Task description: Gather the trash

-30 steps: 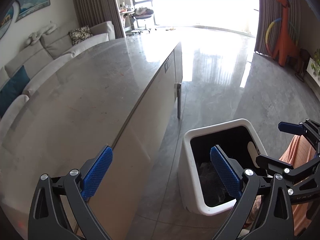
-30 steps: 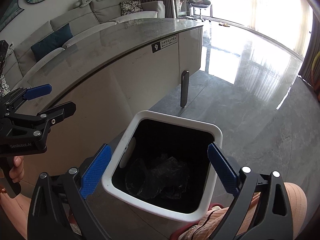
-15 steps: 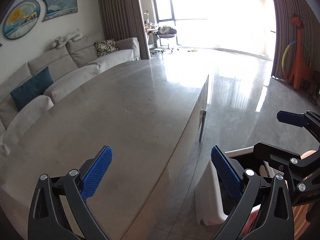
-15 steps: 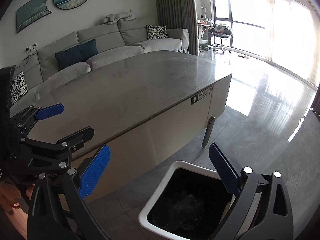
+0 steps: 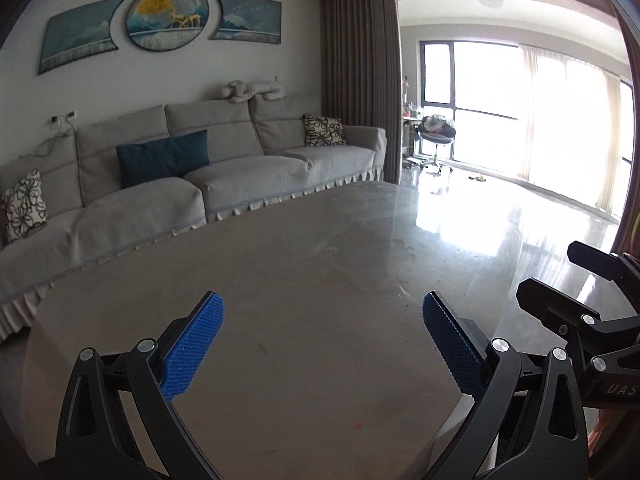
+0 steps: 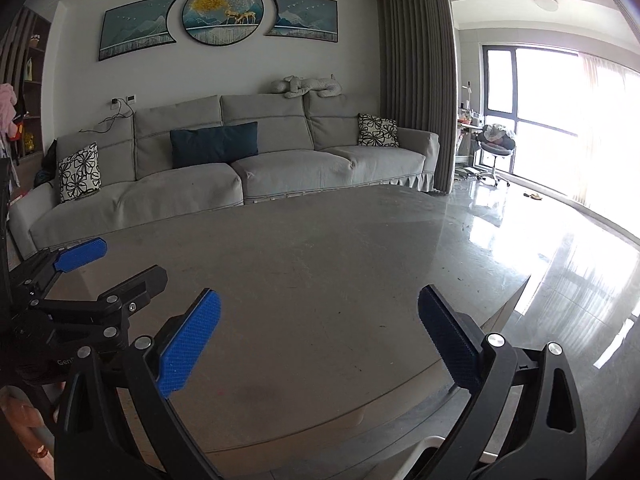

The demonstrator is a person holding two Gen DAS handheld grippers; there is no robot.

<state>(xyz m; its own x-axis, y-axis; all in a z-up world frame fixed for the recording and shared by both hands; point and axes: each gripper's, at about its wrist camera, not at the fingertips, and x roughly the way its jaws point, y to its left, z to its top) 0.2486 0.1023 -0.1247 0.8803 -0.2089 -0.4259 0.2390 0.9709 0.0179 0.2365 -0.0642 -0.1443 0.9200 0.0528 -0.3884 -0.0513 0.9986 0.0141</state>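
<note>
Both claws are spread wide and carrying nothing. The left gripper [image 5: 322,344] hangs over the near edge of the grey stone tabletop [image 5: 312,264], and the right gripper [image 6: 318,340] is just beside it, over the same edge. No trash in sight on that top, apart from a tiny pink speck [image 5: 357,425] by the near edge that's too small to call. A sliver of white bin rim [image 6: 430,442] peeks out below the edge. Looks about finished to me, maybe a last check. Grey sofa [image 6: 240,176] sits beyond the far edge, nothing blocking.
</note>
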